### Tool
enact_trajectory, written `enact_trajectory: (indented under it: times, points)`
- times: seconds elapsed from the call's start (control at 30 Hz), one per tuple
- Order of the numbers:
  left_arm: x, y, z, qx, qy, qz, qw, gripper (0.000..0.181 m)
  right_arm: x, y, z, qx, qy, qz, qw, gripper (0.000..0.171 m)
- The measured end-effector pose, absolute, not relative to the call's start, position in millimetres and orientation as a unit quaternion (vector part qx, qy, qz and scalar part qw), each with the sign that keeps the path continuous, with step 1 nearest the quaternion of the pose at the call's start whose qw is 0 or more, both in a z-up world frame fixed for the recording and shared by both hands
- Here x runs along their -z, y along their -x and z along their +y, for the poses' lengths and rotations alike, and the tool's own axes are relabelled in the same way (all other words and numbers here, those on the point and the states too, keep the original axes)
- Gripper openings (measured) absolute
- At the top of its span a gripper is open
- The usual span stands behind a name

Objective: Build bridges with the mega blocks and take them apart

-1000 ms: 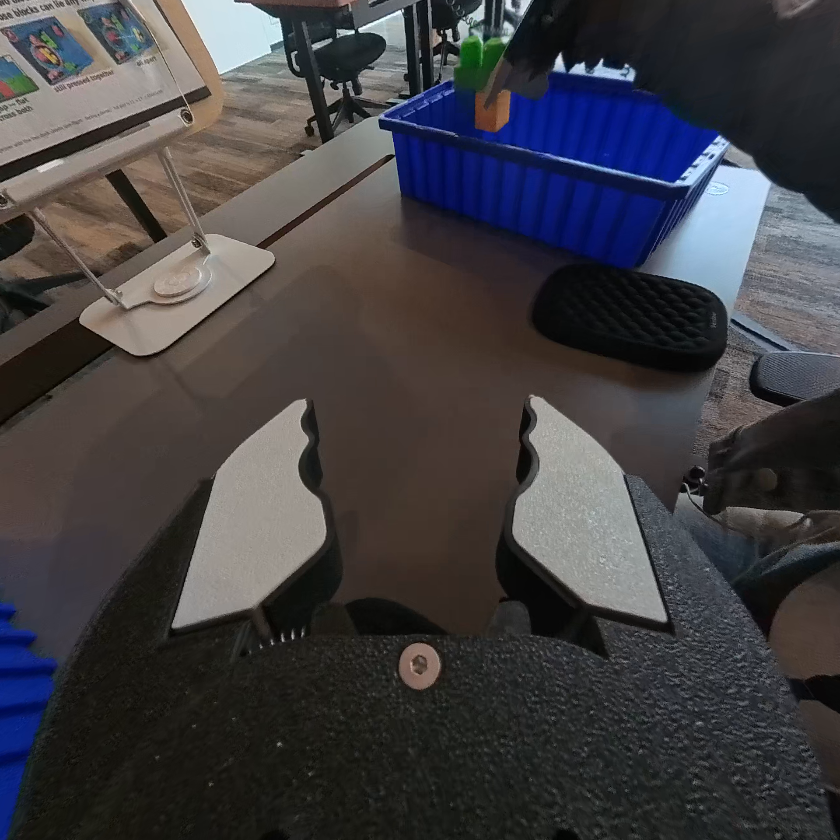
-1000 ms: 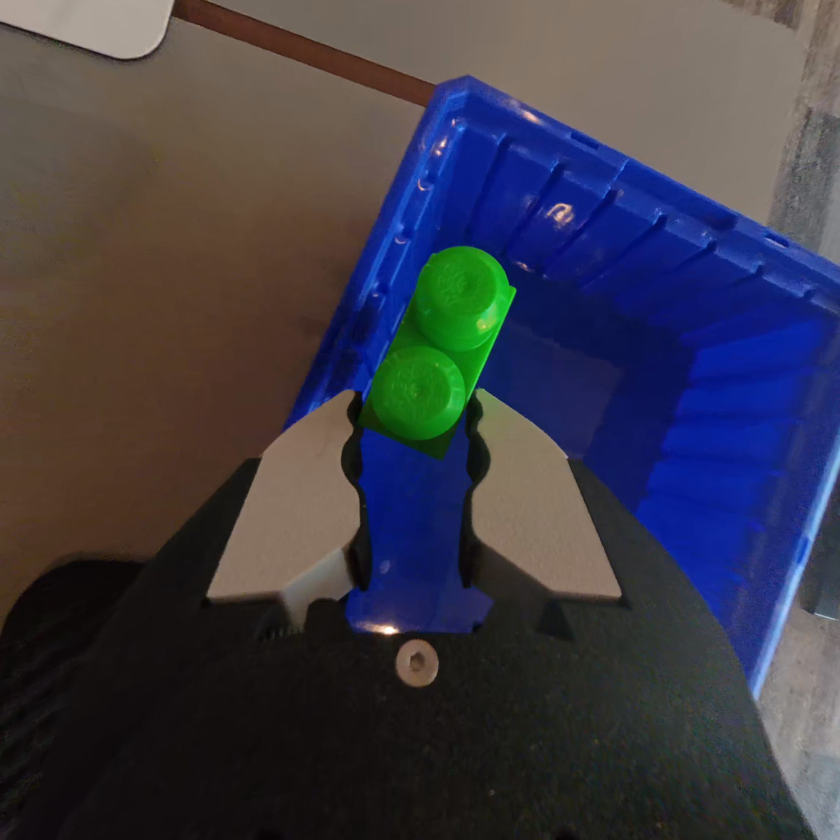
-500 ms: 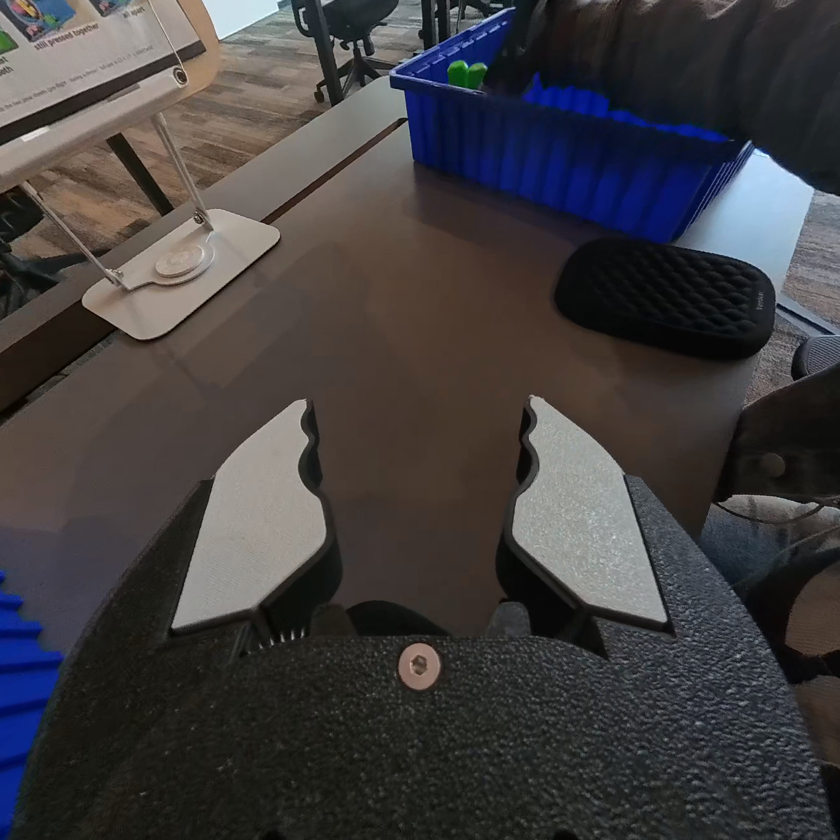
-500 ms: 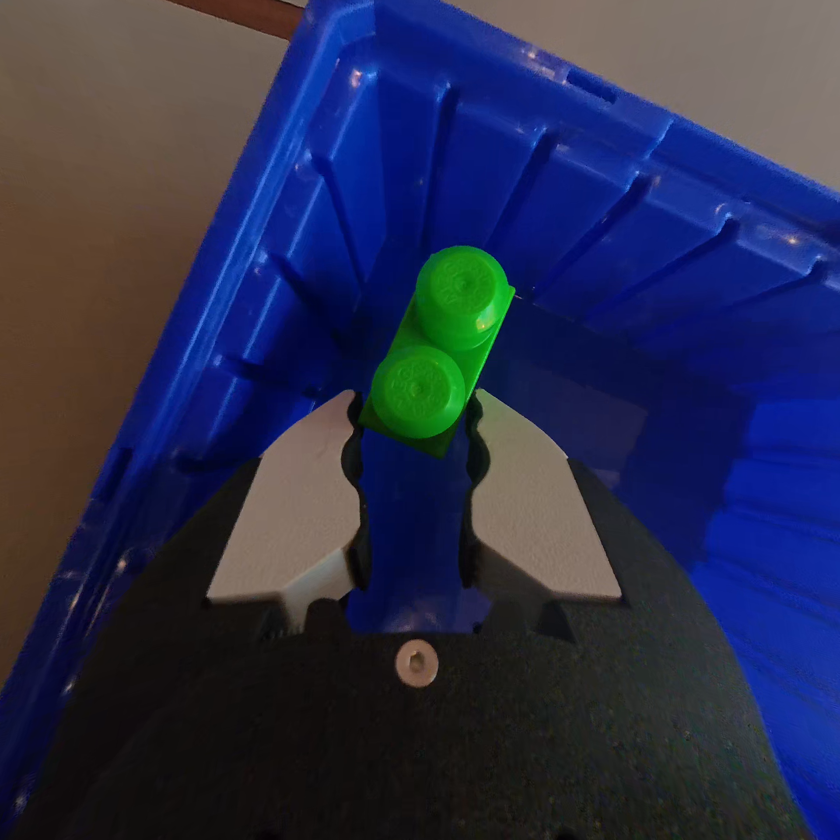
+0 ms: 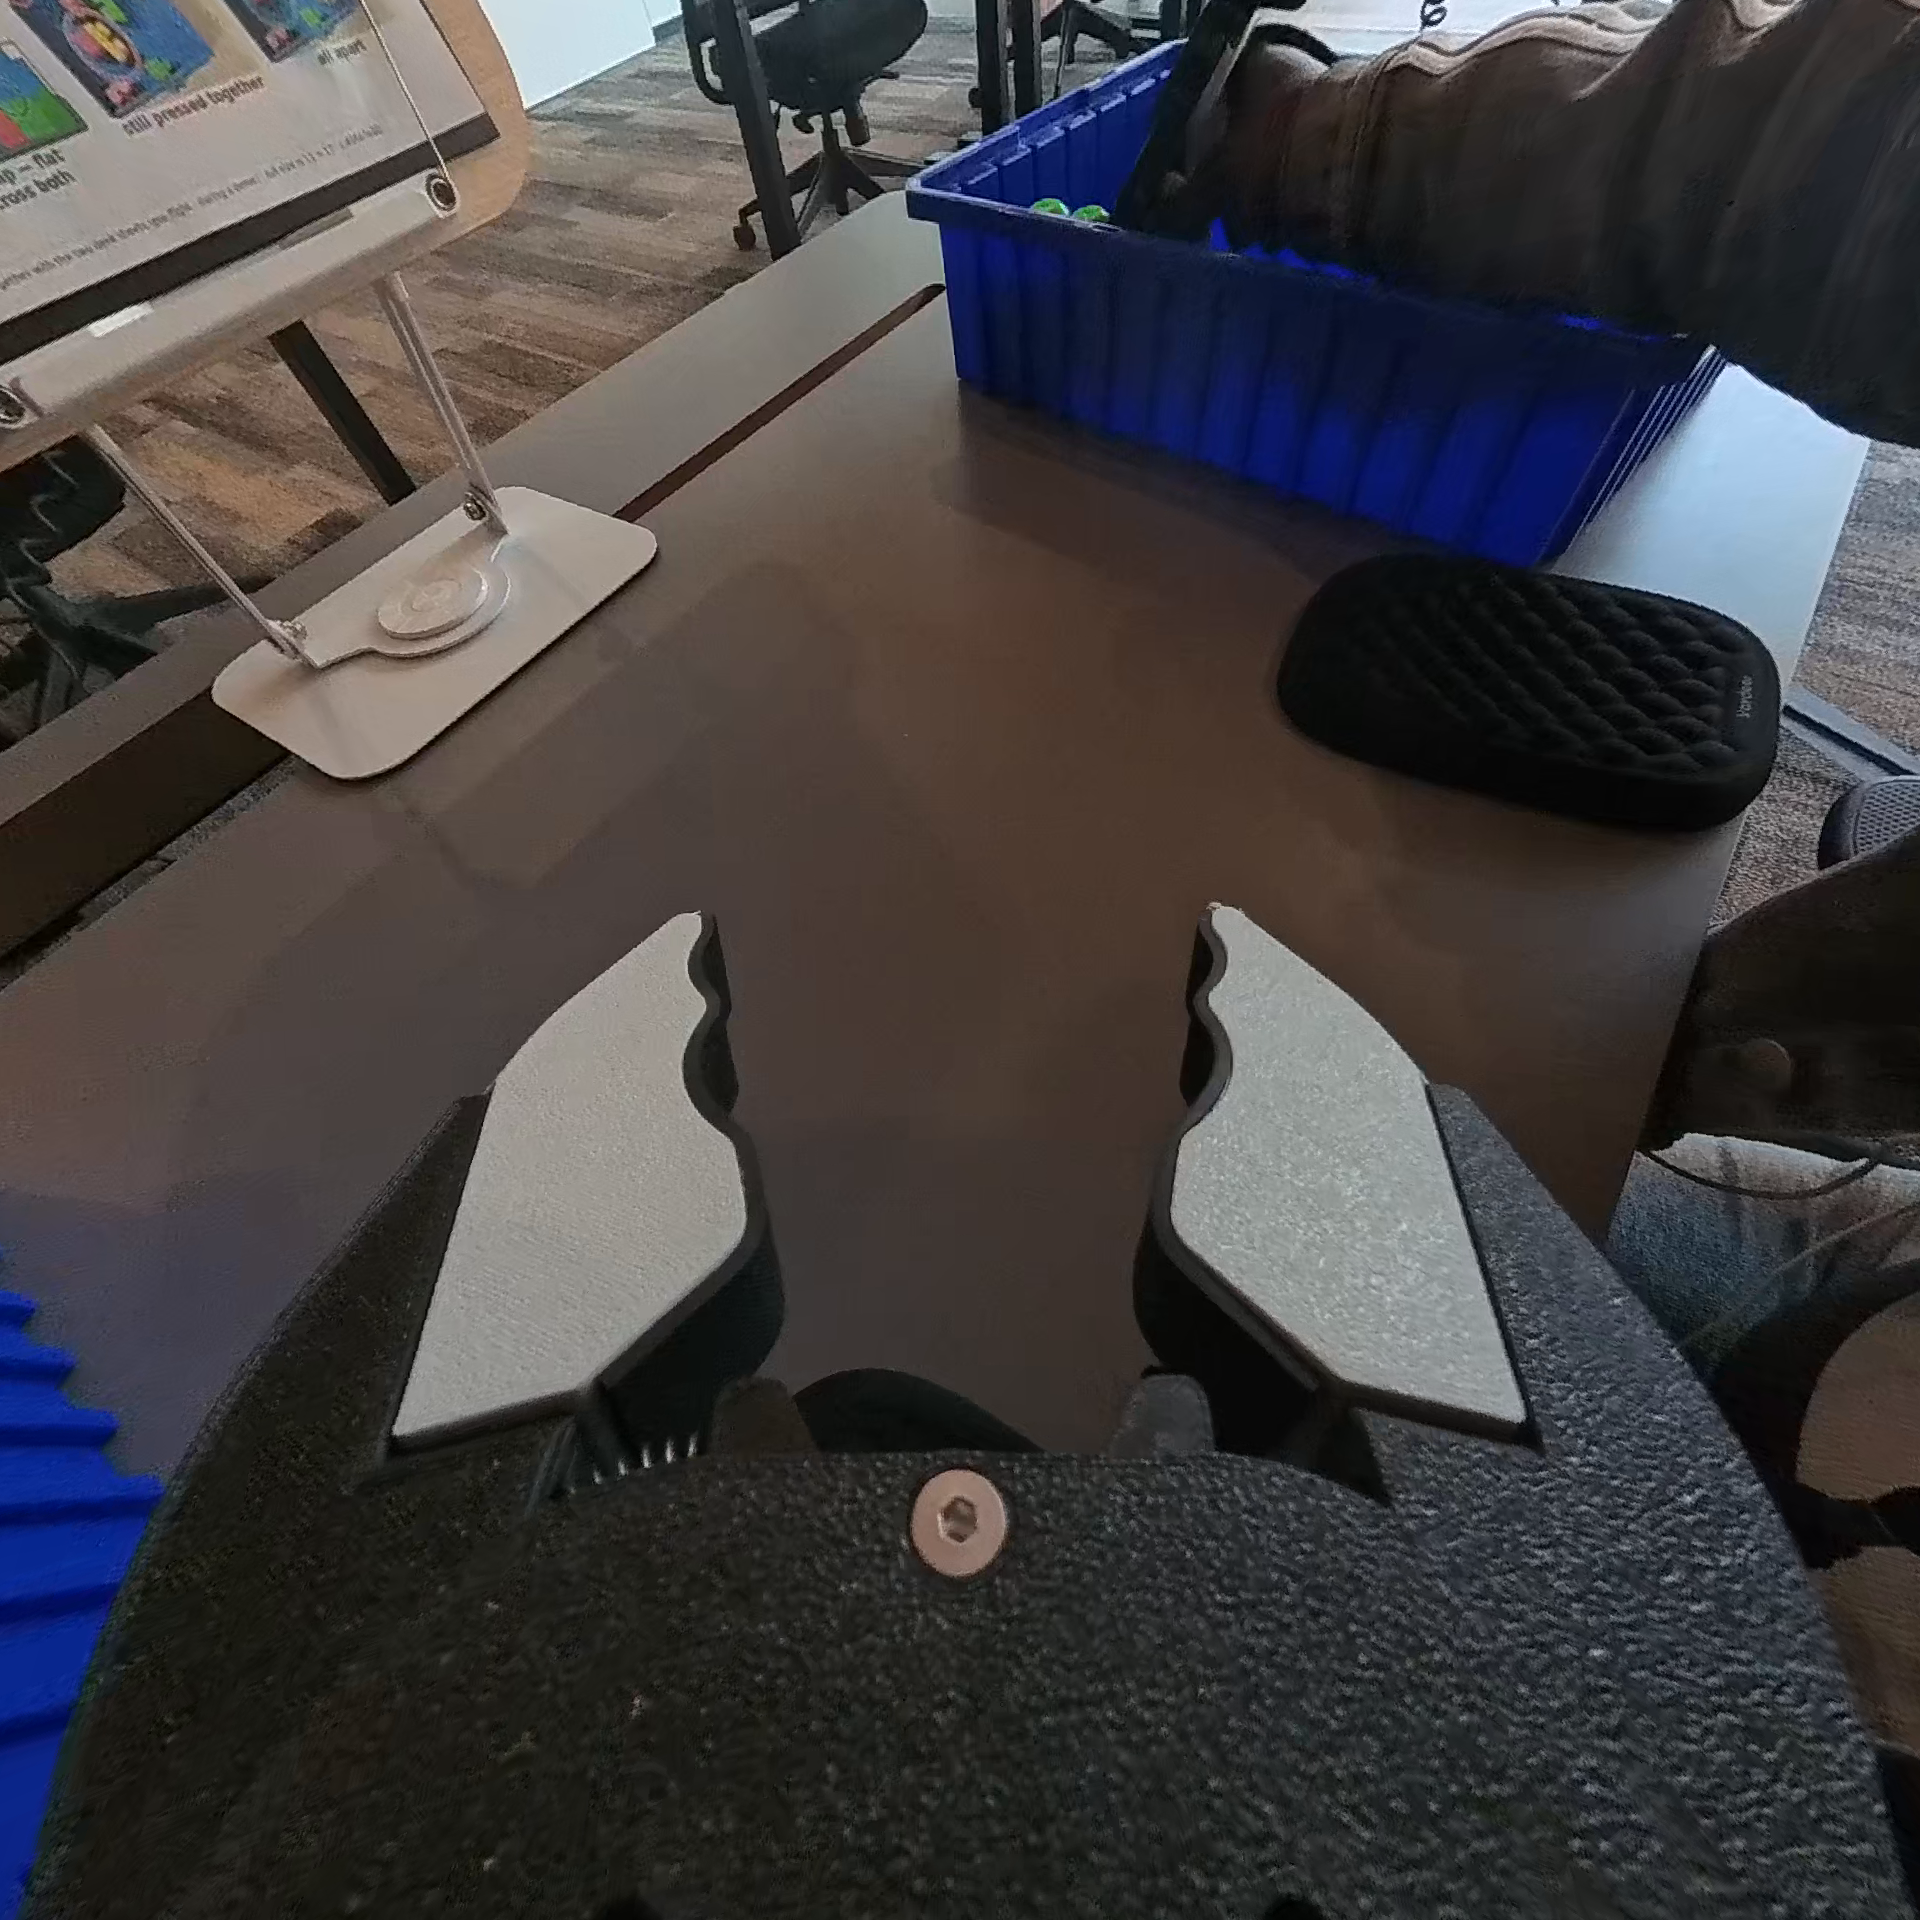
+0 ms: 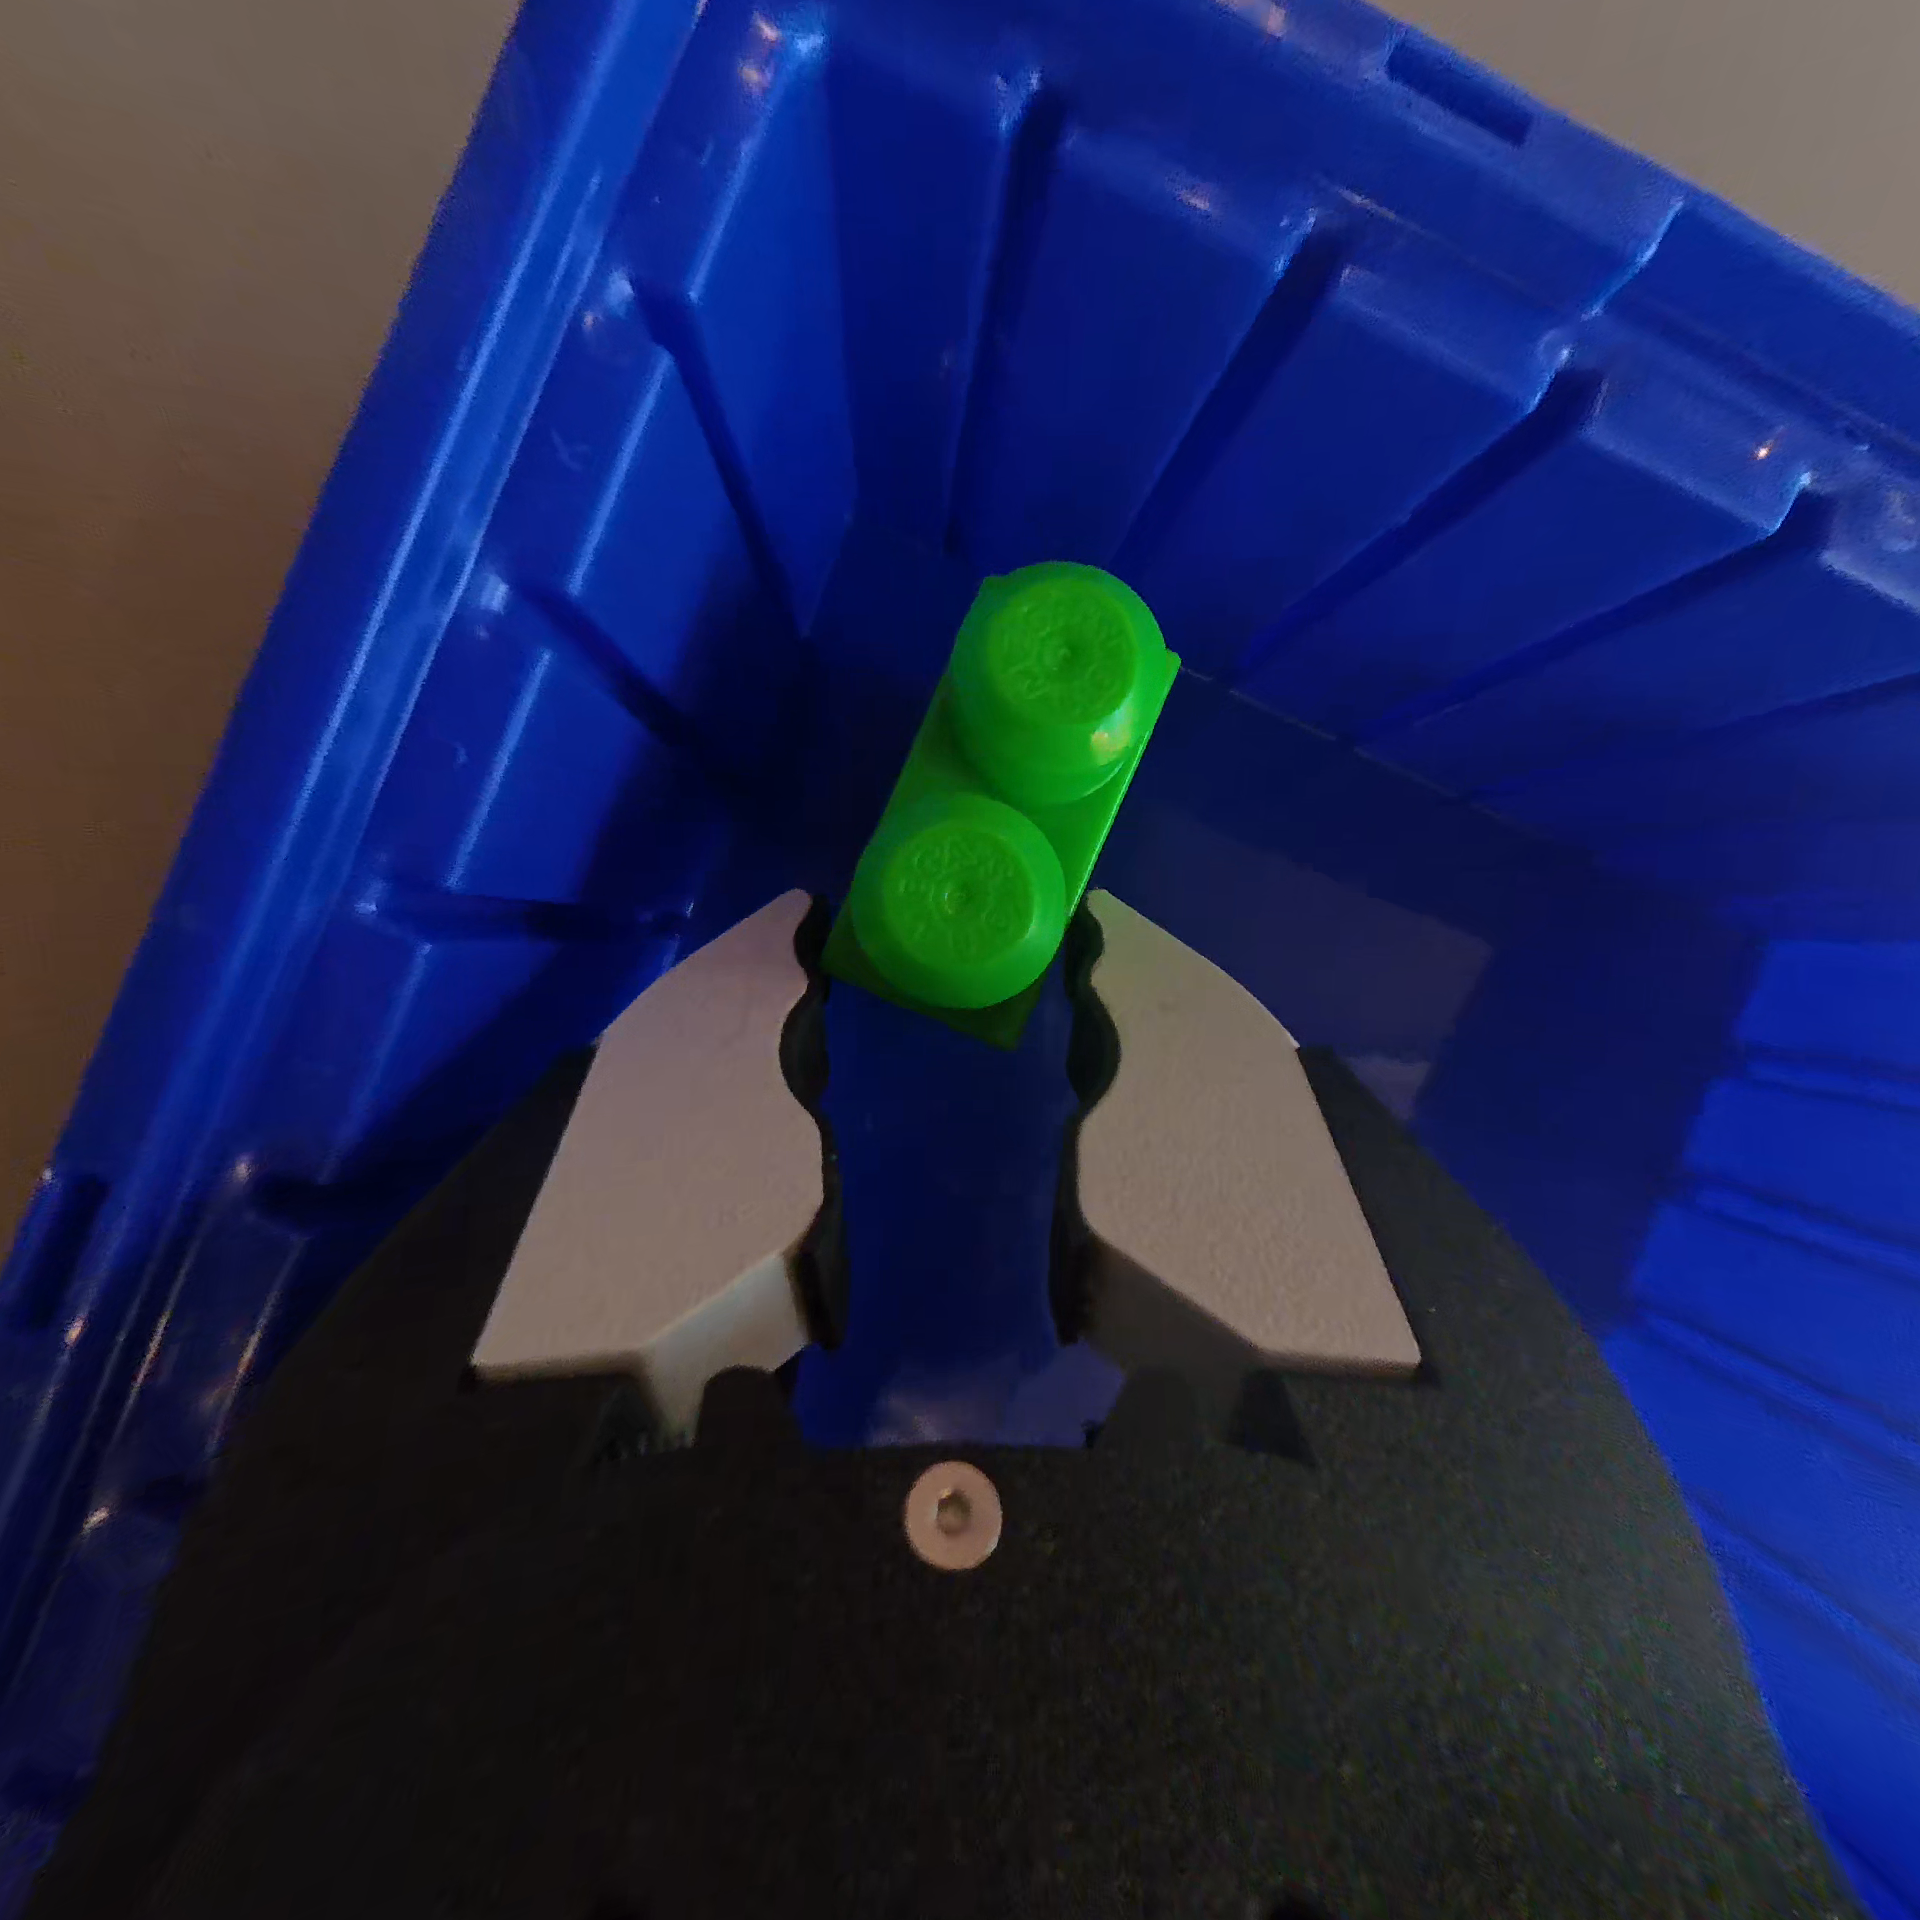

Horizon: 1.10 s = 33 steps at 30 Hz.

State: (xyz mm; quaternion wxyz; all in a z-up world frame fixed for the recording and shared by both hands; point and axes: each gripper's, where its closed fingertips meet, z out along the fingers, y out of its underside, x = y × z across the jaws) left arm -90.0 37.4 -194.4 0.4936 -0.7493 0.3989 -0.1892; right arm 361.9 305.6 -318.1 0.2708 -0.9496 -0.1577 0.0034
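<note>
The right hand-held gripper [image 6: 943, 930], black with two grey finger plates, is pinching a bright green plastic block with two round studs [image 6: 1003, 805] at its near end. It holds the block low inside the deep blue ribbed plastic bin [image 6: 582, 582], close to one inner corner. The block sits a little turned between the jaws, with its far end pointing to the corner. I cannot tell if it already touches the bin floor.

I judge that the step is to put this block down in the bin, as part of taking the bridge apart. To do it well, the person should lower the block until it rests on the floor and then spread the jaws slowly, so the block does not jump or tip against the ribbed wall. After that, lifting straight up keeps the fingertips free of the bin wall.

The right arm in its dark sleeve [image 5: 1558, 156] reaches across from the right and bends down over the bin rim [image 5: 1299, 270].

The left gripper [image 5: 956, 925] is spread wide and holds nothing. It hovers over the dark brown table top [image 5: 935, 675], well apart from the bin, and points toward it.
</note>
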Motion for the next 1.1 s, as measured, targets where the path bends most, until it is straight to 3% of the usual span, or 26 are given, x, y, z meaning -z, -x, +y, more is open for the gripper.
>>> enact_trajectory:
  times: [0.17,0.23,0.37,0.57,0.77,1.1]
  points:
    - [194,91,38,0.189,0.75,0.397,0.494,0.085,318,-363,306,-0.011,0.948,-0.149,0.281,0.045]
    - [193,91,37,0.188,0.75,0.398,0.494,0.085,317,-365,307,-0.009,0.948,-0.14,0.285,0.06]
    - [191,92,36,0.184,0.749,0.398,0.497,0.085,308,-369,306,-0.011,0.948,-0.121,0.295,0.074]
    - [188,93,34,0.183,0.748,0.396,0.499,0.085,285,-379,294,-0.006,0.95,-0.09,0.299,0.113]
    - [186,95,34,0.185,0.752,0.387,0.501,0.086,241,-377,266,0.003,0.947,-0.08,0.31,0.126]
    - [172,113,48,0.172,0.778,0.335,0.503,0.089,157,-321,210,0.05,0.922,-0.11,0.367,0.13]
